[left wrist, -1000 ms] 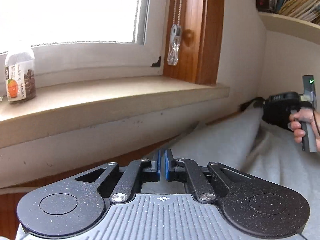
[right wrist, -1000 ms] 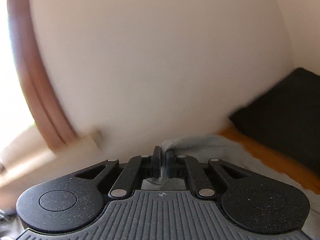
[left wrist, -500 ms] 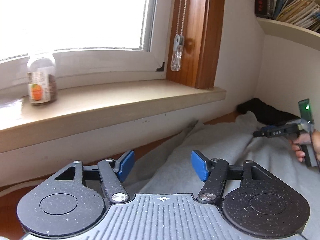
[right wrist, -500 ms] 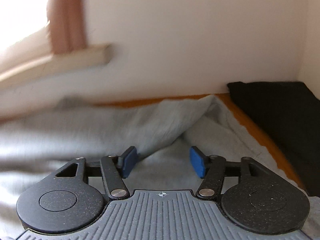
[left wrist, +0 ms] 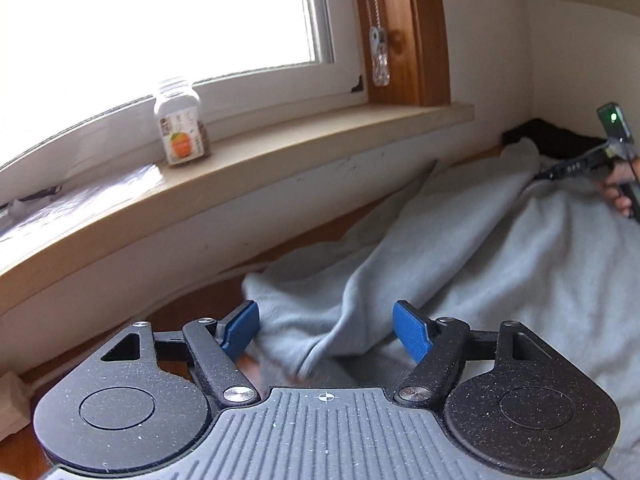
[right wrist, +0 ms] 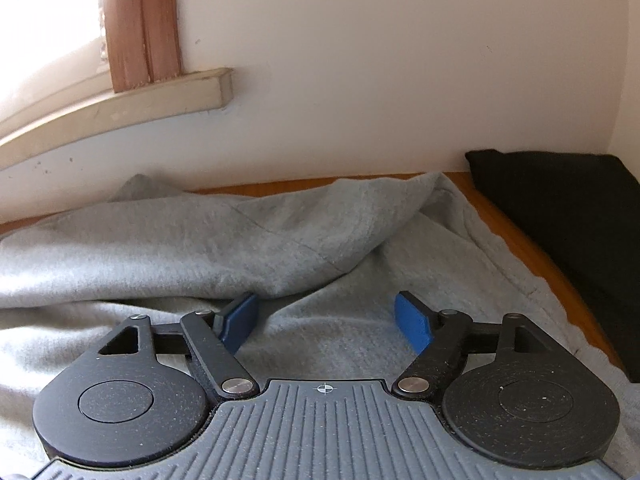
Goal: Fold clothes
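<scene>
Below the windowsill: grey sweatshirt is lying rumpled on the wooden surface.
Left tongs: I am holding them wide, jaws just opened, gripping nothing.
Right tongs: likewise just opened, hovering empty over the cloth.
Sill: jar is standing.

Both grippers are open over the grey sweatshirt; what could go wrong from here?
1. The fold on the grey sweatshirt lies loose and bunched, so it may slump or crease.
2. The left gripper and right gripper, jaws just opened, hold nothing; regrasping could catch extra layers.
3. The sweatshirt's far corner lies close beside the black cloth and may snag it.
</scene>
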